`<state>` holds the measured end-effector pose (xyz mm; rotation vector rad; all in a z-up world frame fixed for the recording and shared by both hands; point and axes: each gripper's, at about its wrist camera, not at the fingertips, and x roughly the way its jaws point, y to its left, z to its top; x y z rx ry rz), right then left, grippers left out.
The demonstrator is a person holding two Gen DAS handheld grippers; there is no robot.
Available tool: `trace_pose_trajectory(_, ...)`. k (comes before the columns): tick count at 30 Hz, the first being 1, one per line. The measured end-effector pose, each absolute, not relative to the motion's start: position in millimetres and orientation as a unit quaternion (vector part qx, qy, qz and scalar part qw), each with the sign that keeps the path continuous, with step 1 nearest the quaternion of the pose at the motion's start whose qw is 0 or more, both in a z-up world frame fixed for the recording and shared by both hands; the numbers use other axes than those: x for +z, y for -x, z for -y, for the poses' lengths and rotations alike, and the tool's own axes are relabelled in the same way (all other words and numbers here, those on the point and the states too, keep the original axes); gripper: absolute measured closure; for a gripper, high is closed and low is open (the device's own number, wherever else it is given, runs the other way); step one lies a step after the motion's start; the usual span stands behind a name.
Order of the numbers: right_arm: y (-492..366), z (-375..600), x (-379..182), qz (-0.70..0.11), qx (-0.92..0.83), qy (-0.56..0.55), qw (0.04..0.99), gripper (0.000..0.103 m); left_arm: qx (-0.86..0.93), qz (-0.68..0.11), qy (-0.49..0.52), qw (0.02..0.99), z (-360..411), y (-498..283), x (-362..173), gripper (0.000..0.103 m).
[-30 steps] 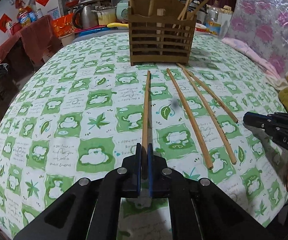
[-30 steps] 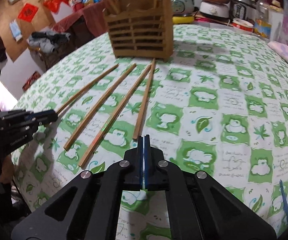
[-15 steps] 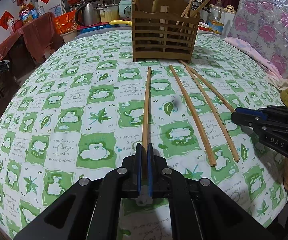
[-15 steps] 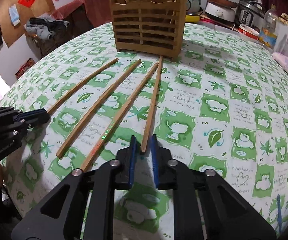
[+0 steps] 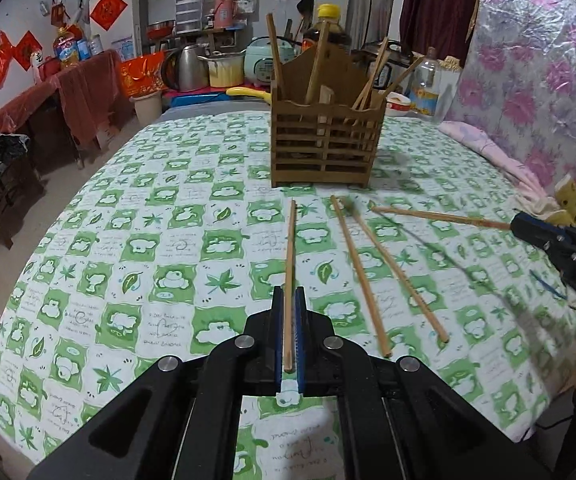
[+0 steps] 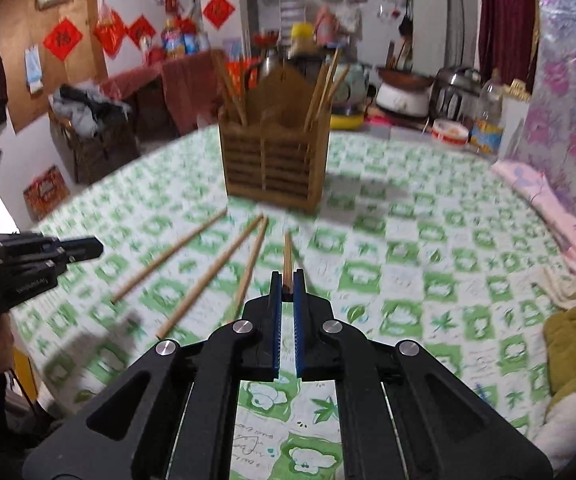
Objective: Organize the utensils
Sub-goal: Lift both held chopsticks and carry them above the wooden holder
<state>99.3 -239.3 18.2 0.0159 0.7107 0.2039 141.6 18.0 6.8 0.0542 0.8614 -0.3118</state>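
Left fingers: my left gripper (image 5: pixel 289 300) is pinching one chopstick (image 5: pixel 290 264) between the blue pads, its shaft running forward toward the holder, same grip as a second ago.
Right fingers: my right gripper (image 6: pixel 286 282) is pinching the near end of another chopstick (image 6: pixel 288 256); a second ago these fingers were pressed together on nothing, half a second ago spread around that stick's end.
Lift: from the left wrist view the right-hand chopstick (image 5: pixel 440 216) now angles across, apart from the row it lay in earlier; it looks raised off the cloth, though blur leaves me unsure.
Loose sticks: two chopsticks (image 5: pixel 362 272) lie between the held ones on the surface (image 5: pixel 159 248), where they were before.
Holder: the wooden utensil holder (image 5: pixel 324 144) stands upright beyond the stick tips, with several chopsticks standing in it, unmoved.
Surroundings: green-and-white patterned cloth covers the surface; cookers and kettles sit behind the holder.
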Motion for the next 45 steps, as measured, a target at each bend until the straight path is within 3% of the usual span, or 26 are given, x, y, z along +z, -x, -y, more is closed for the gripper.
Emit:
trace_pose_trajectory(5, -97.5, 240.0, 17.2, -0.351, 0.103, -0.014, 0.931, 0.097, -0.161, -0.459, -0.037, 0.873, -7.0, -142.1, -22.6, 0.090)
trace_pose_trajectory(11, -100.8, 239.2, 8.3, -0.361, 0.104, -0.019, 0.926, 0.097, -0.150, -0.462, -0.070, 0.871, 2.0, -142.1, -45.4, 0.090)
trace_pose_trajectory(12, -100.2, 238.9, 8.2, -0.361, 0.105, -0.019, 0.926, 0.097, -0.149, -0.460, -0.074, 0.872, 3.0, -141.3, -45.8, 0.090)
trace_pose_trajectory(14, -100.3, 239.0, 8.2, -0.361, 0.105, -0.020, 0.926, 0.097, -0.151, -0.460, -0.071, 0.872, 2.1, -140.1, -46.1, 0.103)
trace_pose_trajectory(25, -98.4, 236.9, 6.9, -0.363, 0.106, -0.023, 0.925, 0.097, -0.143, -0.466, -0.055, 0.872, -5.2, -142.4, -51.6, 0.098)
trace_pose_trajectory(27, -98.3, 237.3, 6.8, -0.363, 0.107, -0.024, 0.925, 0.097, -0.139, -0.465, -0.051, 0.873, -7.1, -143.5, -51.3, 0.094)
trace_pose_trajectory(31, -98.3, 236.9, 5.4, -0.364, 0.107, -0.026, 0.925, 0.097, -0.127, -0.459, -0.037, 0.878, -13.3, -143.4, -49.9, 0.051)
trace_pose_trajectory(45, -98.5, 235.6, 1.4, -0.366, 0.111, -0.027, 0.923, 0.096, -0.099, -0.454, -0.020, 0.885, -34.5, -153.9, -44.2, 0.051)
